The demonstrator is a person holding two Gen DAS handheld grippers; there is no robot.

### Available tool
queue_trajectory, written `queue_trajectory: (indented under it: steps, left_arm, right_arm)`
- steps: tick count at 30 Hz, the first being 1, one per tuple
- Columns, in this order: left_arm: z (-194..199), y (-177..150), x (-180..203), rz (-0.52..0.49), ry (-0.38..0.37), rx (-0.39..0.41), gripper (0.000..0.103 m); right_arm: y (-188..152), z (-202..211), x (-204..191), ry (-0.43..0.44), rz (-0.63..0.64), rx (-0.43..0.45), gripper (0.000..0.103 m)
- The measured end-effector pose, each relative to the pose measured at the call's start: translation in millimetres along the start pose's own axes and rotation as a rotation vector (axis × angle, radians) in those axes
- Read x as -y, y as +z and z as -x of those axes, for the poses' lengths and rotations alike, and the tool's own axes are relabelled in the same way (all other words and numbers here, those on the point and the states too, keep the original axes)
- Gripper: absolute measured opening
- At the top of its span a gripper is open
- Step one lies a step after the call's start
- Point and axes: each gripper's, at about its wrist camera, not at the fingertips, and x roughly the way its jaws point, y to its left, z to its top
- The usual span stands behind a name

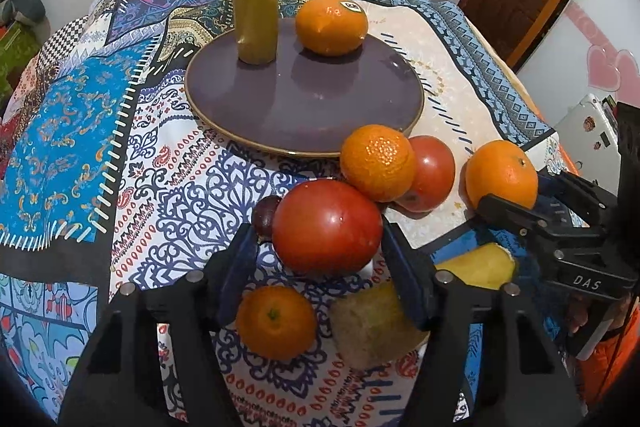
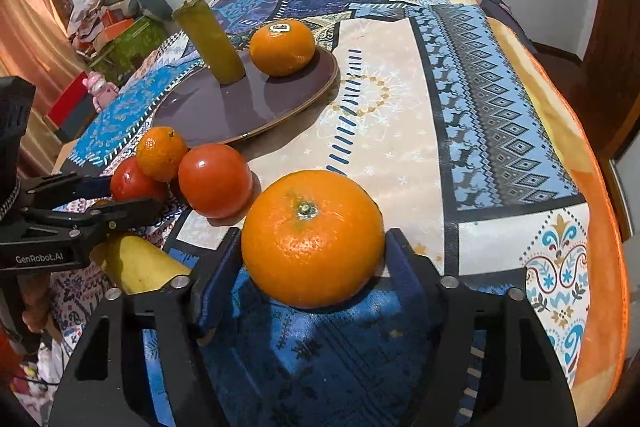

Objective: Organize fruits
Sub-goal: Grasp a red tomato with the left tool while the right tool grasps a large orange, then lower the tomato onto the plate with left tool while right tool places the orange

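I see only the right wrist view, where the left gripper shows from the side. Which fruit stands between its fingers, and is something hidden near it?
Observer: The left gripper has a large round red tomato between its blue pads; I cannot tell if both pads touch it.
Operator: Is any fruit hidden behind this tomato?
Observer: Yes, a small dark purple fruit sits against its left side, near the left pad.
Operator: And under the gripper?
Observer: A round orange mandarin lies there on the patterned tablecloth.
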Motion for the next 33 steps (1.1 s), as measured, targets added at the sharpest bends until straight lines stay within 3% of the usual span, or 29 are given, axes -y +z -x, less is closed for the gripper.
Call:
queue_trajectory:
  steps: [11, 23, 33]
  left_arm:
    - [8.8, -2.2, 4.1, -0.043, 0.002, 0.016, 0.052]
    - [34.2, -5.8, -7.6, -0.015, 0.026, 0.054, 0.052]
    - [65.5, 19.6, -23.2, 0.0, 0.054, 0.15, 0.052]
  right_arm:
    - [1.8, 3.9, 1.4, 0.008, -0.01, 0.011, 0.064]
    - [12.0, 20.0, 1.9, 0.008, -0.017, 0.063, 0.063]
    - [39.5, 26.4, -1.9, 0.011, -0.001, 0.124, 0.064]
